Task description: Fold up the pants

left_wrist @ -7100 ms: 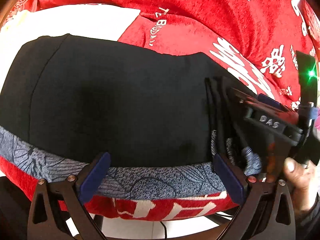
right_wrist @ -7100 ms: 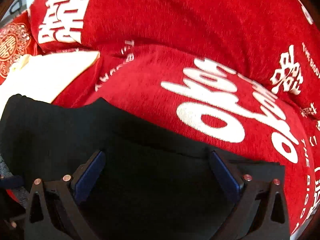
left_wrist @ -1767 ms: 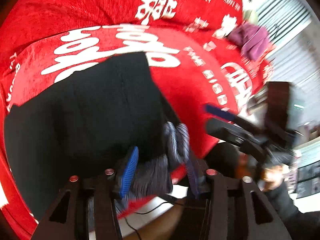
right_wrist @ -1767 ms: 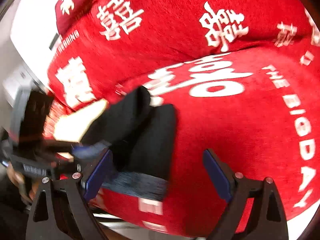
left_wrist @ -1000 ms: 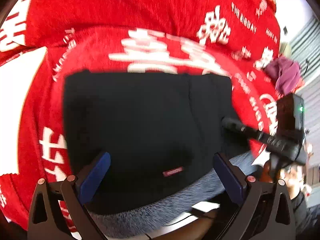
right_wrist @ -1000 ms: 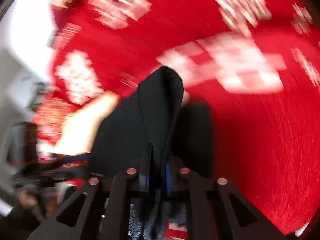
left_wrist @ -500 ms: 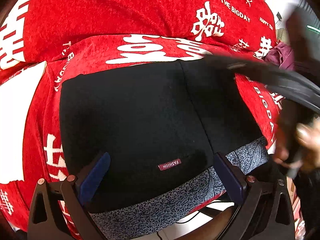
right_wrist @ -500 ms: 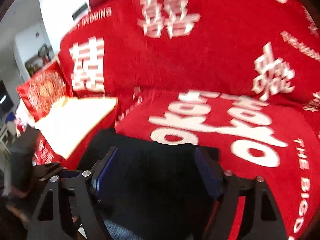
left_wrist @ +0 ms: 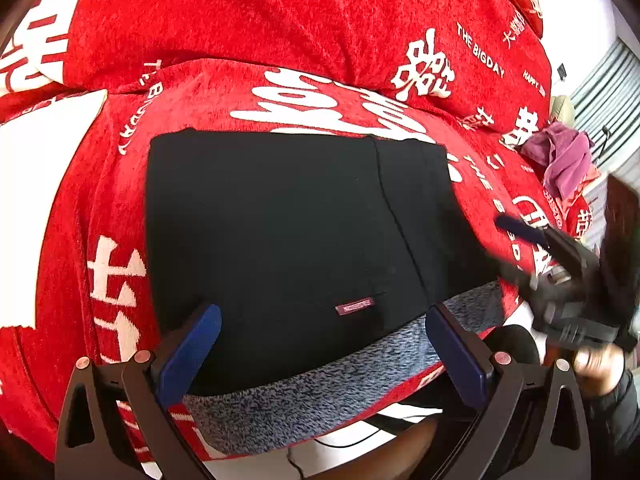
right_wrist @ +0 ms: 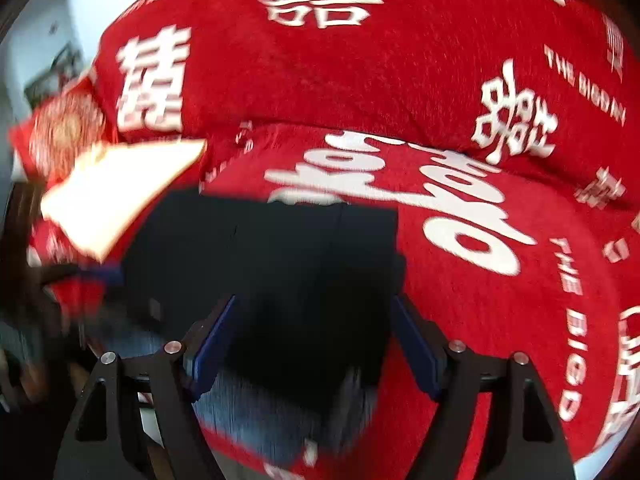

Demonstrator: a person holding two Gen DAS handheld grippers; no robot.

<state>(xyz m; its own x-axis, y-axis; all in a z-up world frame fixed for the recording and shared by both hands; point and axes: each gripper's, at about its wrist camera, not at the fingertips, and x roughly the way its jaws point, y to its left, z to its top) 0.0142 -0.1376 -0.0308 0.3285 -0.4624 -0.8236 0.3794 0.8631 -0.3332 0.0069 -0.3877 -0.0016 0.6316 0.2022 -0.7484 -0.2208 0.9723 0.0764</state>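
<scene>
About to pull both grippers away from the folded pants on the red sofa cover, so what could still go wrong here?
1. The folded pants lie at the sofa cover's front edge, the grey waistband curving over it; a nudge might slide them off.
2. The left gripper hangs open right over the waistband, so a low pull-back could snag it.
3. The right gripper, jaws just opened, is close to the fold's side and could flip it open.

Both grippers tilt downward with jaws spread and empty: left gripper (left_wrist: pixel 322 344), right gripper (right_wrist: pixel 316 344), its jaws just opened.
</scene>
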